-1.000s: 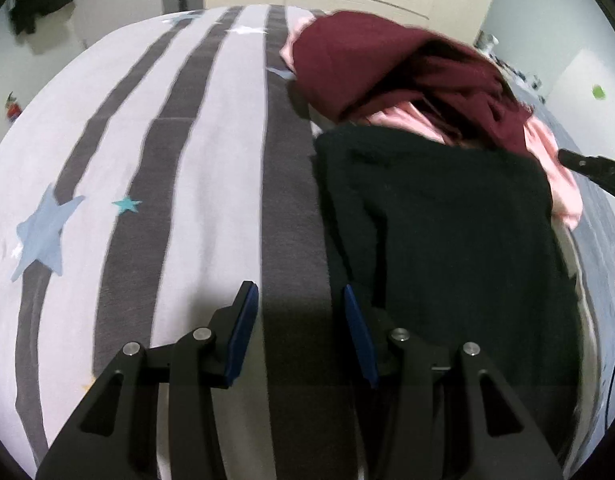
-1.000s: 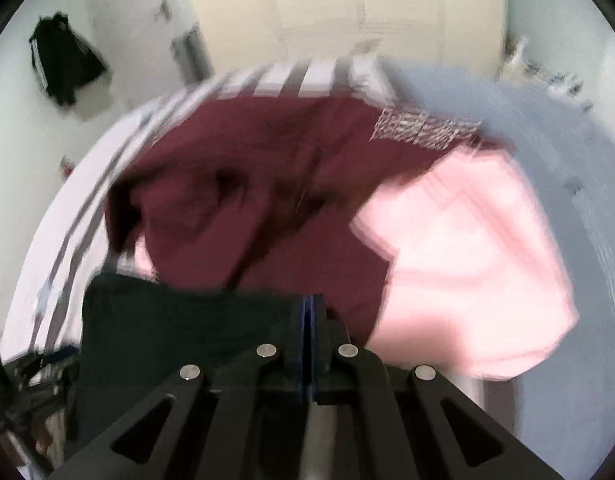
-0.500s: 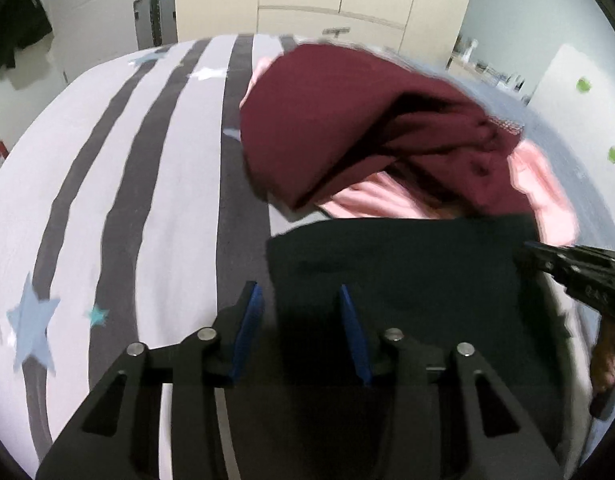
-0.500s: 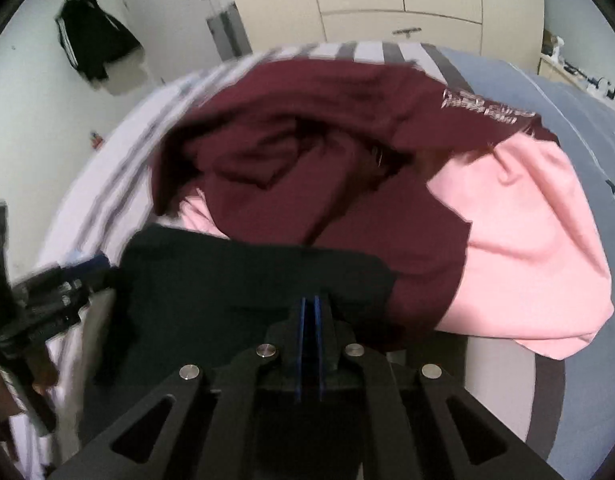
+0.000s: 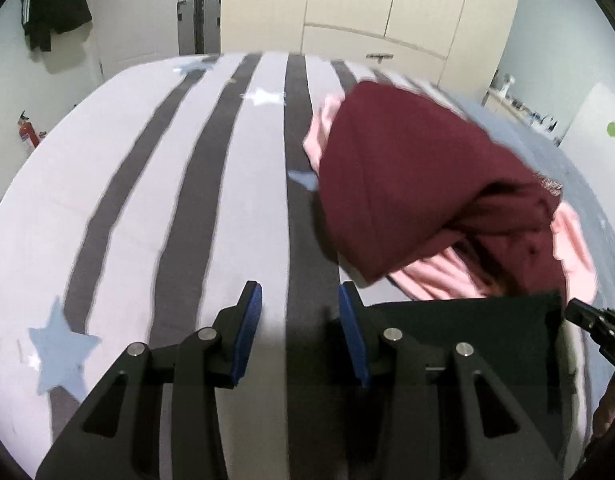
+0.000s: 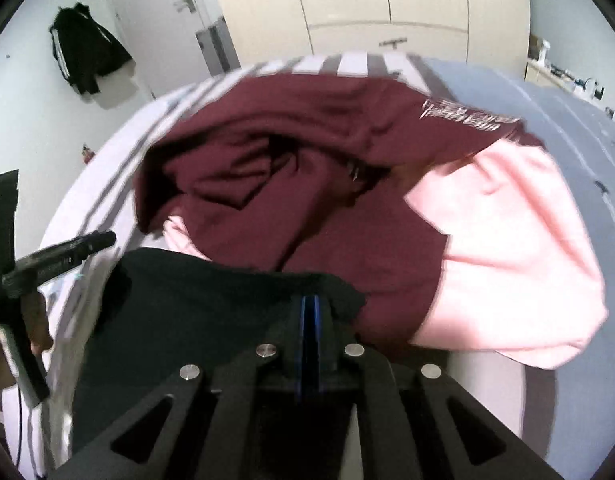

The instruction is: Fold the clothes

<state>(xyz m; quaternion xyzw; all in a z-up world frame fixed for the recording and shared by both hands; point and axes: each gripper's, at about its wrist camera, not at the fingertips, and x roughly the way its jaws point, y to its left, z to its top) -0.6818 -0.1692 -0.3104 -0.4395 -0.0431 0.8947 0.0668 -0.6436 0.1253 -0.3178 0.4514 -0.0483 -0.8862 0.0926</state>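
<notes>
- Right gripper (image 6: 309, 308): jaws pressed together on the edge of the black garment (image 6: 211, 320), which lies at the near end of the striped bedcover (image 5: 235, 200).
- Left gripper (image 5: 300, 300): jaws partly apart, nothing between them, bare bedcover below; black garment's corner just beside its right finger.
- Risk: with one corner pinched, thin limp cloth will likely sag and crease if lifted, skewing the fold.
- Risk: dragging may snag the maroon sweatshirt (image 6: 307, 184), which overlaps the black edge.
- Maroon: thick, rumpled, printed lettering. Pink garment (image 6: 507, 260) beneath: soft, smooth.
</notes>
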